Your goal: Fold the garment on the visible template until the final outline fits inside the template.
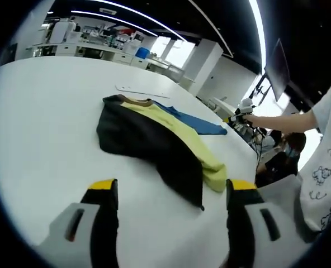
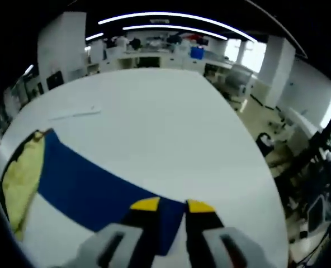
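The white bench [image 1: 37,123] spreads wide under both views, with an office of desks and ceiling lights behind it. On it lies the garment [image 1: 154,137], a shirt in black, yellow and blue, spread flat but rumpled toward the middle of the bench in the left gripper view; its blue part reaches away to the far side. A person in a white printed shirt [image 1: 325,167] stands at the bench's right edge, one arm stretched out. A thin pale strip [image 1: 142,91] lies on the bench just beyond the collar. The left gripper [image 1: 172,187] hovers short of the garment, jaws spread wide with nothing between them. The right gripper [image 2: 173,206] has its jaws nearly together, pinching the blue edge of the garment.
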A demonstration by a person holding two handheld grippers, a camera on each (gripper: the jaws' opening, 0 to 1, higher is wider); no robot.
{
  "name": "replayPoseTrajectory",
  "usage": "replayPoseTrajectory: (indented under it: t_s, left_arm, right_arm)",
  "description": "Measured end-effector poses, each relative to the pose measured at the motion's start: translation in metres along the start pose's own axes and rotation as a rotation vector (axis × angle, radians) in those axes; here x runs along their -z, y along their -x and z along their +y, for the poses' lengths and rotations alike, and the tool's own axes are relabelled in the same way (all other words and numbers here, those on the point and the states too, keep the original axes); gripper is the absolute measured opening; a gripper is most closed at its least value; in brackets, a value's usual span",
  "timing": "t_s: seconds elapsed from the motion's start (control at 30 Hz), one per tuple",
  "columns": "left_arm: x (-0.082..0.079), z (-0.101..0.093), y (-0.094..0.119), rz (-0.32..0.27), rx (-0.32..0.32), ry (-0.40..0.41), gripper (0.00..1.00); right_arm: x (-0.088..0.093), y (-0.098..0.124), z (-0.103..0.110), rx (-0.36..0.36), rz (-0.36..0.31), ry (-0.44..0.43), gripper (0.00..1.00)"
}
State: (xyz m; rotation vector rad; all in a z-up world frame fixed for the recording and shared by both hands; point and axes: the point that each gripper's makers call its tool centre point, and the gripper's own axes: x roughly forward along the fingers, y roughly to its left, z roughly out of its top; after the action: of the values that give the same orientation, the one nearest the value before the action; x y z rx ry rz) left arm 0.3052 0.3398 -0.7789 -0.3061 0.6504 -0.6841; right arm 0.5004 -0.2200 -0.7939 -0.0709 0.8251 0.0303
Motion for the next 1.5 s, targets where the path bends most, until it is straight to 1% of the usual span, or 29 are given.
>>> replayPoseTrajectory:
  t_s: [0.03, 0.07, 0.1, 0.13, 0.2, 0.23, 0.27, 0.3, 0.37, 0.4, 0.5, 0.57, 0.63, 0.67, 0.7, 0.77, 0.83, 0.9, 0.93, 0.97, 1.03, 1.07, 1.13, 1.17, 1.23, 1.3, 1.37, 1.43, 1.5]
  left_arm:
    - [0.0, -0.001, 0.0, 0.0, 0.001, -0.001, 0.76]
    - [0.0, -0.001, -0.001, 0.0, 0.002, -0.002, 0.76]
    - [0.0, -0.002, -0.001, -0.001, 0.004, -0.003, 0.76]
    - [-0.001, -0.002, -0.002, -0.003, 0.006, -0.004, 0.76]
    - [-0.001, -0.003, -0.003, -0.004, 0.009, -0.005, 0.76]
    - [-0.001, -0.003, -0.003, -0.002, 0.01, -0.007, 0.76]
    - [-0.002, -0.004, -0.004, -0.003, 0.013, -0.011, 0.76]
    - [-0.002, -0.005, -0.004, -0.003, 0.014, -0.012, 0.76]
    - [-0.003, -0.005, -0.004, -0.004, 0.018, -0.014, 0.76]
    - [-0.003, -0.005, -0.004, -0.002, 0.018, -0.017, 0.76]
    - [-0.003, -0.006, -0.004, 0.0, 0.018, -0.024, 0.76]
    - [-0.003, -0.007, -0.005, 0.004, 0.017, -0.035, 0.76]
    - [-0.002, -0.01, -0.006, 0.009, 0.021, -0.044, 0.75]
    - [0.0, -0.012, -0.007, 0.016, 0.023, -0.051, 0.74]
    - [0.0, -0.012, -0.008, 0.019, 0.023, -0.052, 0.73]
    - [0.004, -0.014, -0.01, 0.033, 0.022, -0.062, 0.7]
    - [0.009, -0.017, -0.013, 0.046, 0.015, -0.061, 0.66]
    - [0.014, -0.022, -0.016, 0.045, 0.017, -0.053, 0.65]
    - [0.015, -0.022, -0.017, 0.044, 0.013, -0.045, 0.64]
    - [0.018, -0.026, -0.019, 0.047, 0.004, -0.028, 0.63]
    - [0.022, -0.028, -0.022, 0.049, -0.006, -0.017, 0.61]
    - [0.024, -0.029, -0.023, 0.055, -0.017, -0.009, 0.6]
    - [0.029, -0.037, -0.026, 0.059, -0.025, 0.007, 0.57]
    - [0.034, -0.039, -0.027, 0.068, -0.03, 0.028, 0.56]
    - [0.041, -0.041, -0.027, 0.088, -0.045, 0.052, 0.5]
    - [0.048, -0.044, -0.028, 0.099, -0.061, 0.052, 0.46]
    - [0.054, -0.048, -0.029, 0.102, -0.072, 0.109, 0.43]
    - [0.06, -0.048, -0.031, 0.117, -0.083, 0.126, 0.37]
    - [0.064, -0.047, -0.034, 0.118, -0.093, 0.159, 0.34]
  right_arm:
    - [-0.001, 0.001, 0.003, -0.019, -0.008, -0.009, 0.26]
    - [-0.002, 0.0, -0.001, -0.041, -0.017, -0.014, 0.31]
    - [-0.004, 0.001, 0.001, -0.056, -0.034, -0.01, 0.38]
    - [-0.006, 0.005, 0.006, -0.085, -0.064, -0.007, 0.45]
    - [-0.005, 0.013, 0.016, -0.12, -0.088, -0.012, 0.59]
    - [-0.003, 0.017, 0.02, -0.132, -0.089, -0.01, 0.64]
    - [-0.004, 0.021, 0.026, -0.164, -0.118, 0.0, 0.7]
    - [-0.005, 0.023, 0.026, -0.163, -0.132, -0.01, 0.78]
    - [-0.006, 0.03, 0.035, -0.204, -0.158, 0.011, 0.91]
    - [-0.006, 0.034, 0.038, -0.21, -0.169, 0.012, 0.99]
    - [-0.004, 0.047, 0.048, -0.223, -0.188, 0.04, 0.99]
    - [-0.001, 0.053, 0.055, -0.227, -0.187, 0.047, 0.99]
    - [-0.001, 0.061, 0.063, -0.247, -0.199, 0.049, 0.99]
    - [0.0, 0.063, 0.064, -0.249, -0.201, 0.051, 0.99]
    - [-0.002, 0.067, 0.067, -0.262, -0.219, 0.06, 0.99]
    - [-0.003, 0.066, 0.066, -0.272, -0.222, 0.06, 0.99]
    - [-0.003, 0.078, 0.08, -0.293, -0.241, 0.066, 0.99]
    - [-0.002, 0.082, 0.086, -0.307, -0.247, 0.064, 0.99]
    - [0.0, 0.09, 0.096, -0.321, -0.253, 0.065, 0.99]
    - [0.001, 0.093, 0.1, -0.323, -0.256, 0.069, 0.99]
    - [0.001, 0.092, 0.098, -0.338, -0.267, 0.071, 0.99]
    - [0.004, 0.1, 0.105, -0.349, -0.273, 0.069, 0.99]
    - [0.005, 0.106, 0.111, -0.358, -0.286, 0.072, 0.99]
    - [0.005, 0.108, 0.113, -0.364, -0.289, 0.07, 0.99]
    - [0.005, 0.113, 0.117, -0.378, -0.301, 0.063, 0.99]
    - [0.005, 0.12, 0.124, -0.387, -0.314, 0.062, 0.99]
    - [0.005, 0.125, 0.128, -0.393, -0.324, 0.061, 0.99]
    - [0.006, 0.13, 0.132, -0.399, -0.329, 0.055, 0.99]
    - [0.005, 0.132, 0.132, -0.408, -0.336, 0.045, 0.99]
